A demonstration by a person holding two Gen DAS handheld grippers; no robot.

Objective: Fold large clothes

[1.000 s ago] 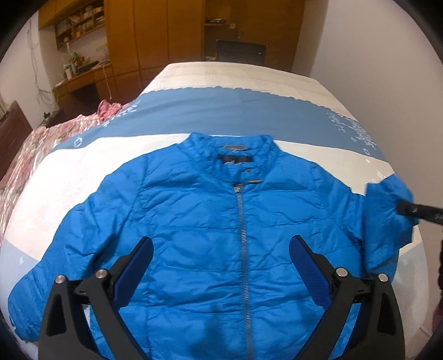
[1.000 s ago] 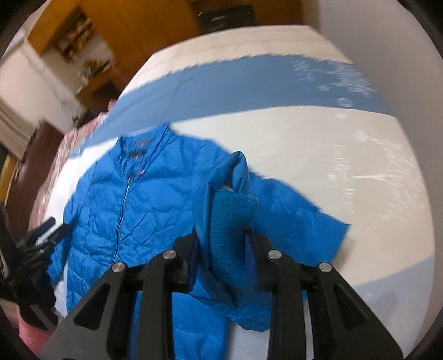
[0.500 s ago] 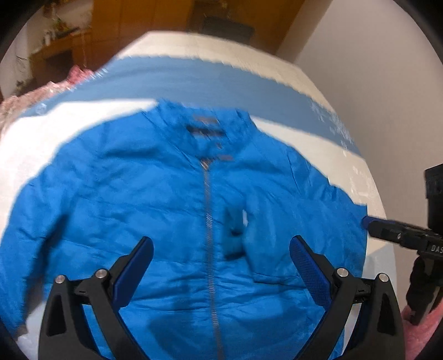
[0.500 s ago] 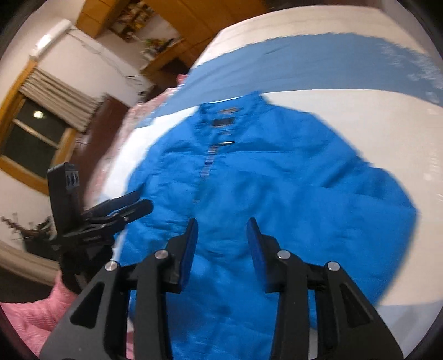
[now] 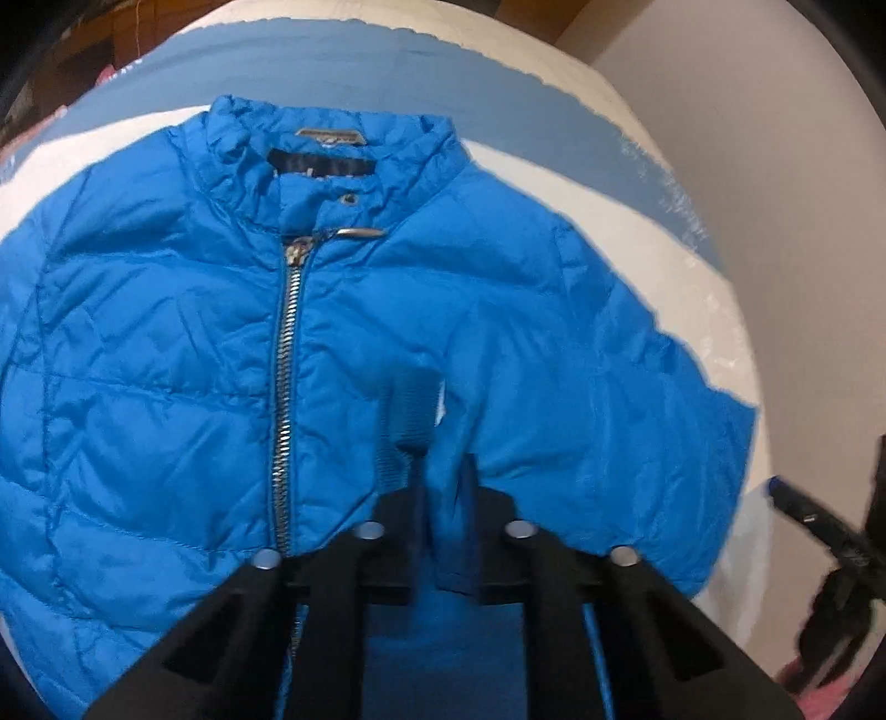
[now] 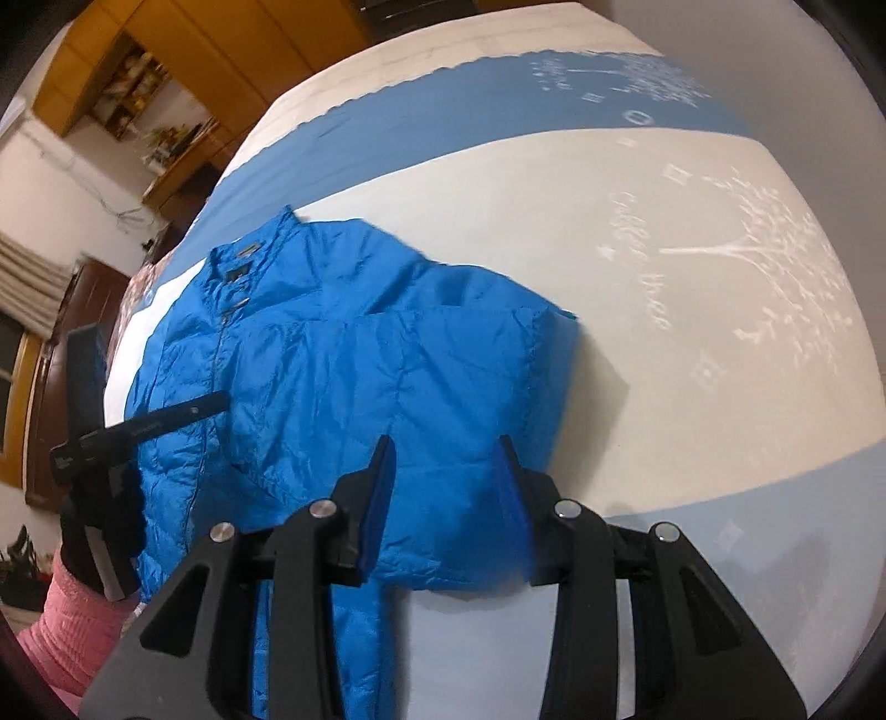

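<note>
A bright blue puffer jacket (image 5: 166, 360) lies zipped, front up, on the bed, collar at the far end. One sleeve is folded in across the chest, its ribbed cuff (image 5: 410, 421) beside the zip. My left gripper (image 5: 446, 498) is shut on that sleeve's fabric just behind the cuff. It also shows in the right wrist view as the left gripper (image 6: 166, 421), over the jacket (image 6: 332, 360). My right gripper (image 6: 446, 482) hovers open above the folded side of the jacket with nothing between its pads. From the left wrist view the right gripper (image 5: 814, 520) sits off the jacket's right edge.
The jacket lies on a white and blue bedspread (image 6: 664, 277) with a printed tree. A pale wall (image 5: 803, 221) runs close along the bed's right side. Wooden cabinets (image 6: 194, 44) stand beyond the bed's far end. A person's pink sleeve (image 6: 72, 626) is at lower left.
The right gripper let go of the sleeve cuff, leaving it across the chest, and drew back to the jacket's side. The left gripper came down onto that sleeve and shut on it.
</note>
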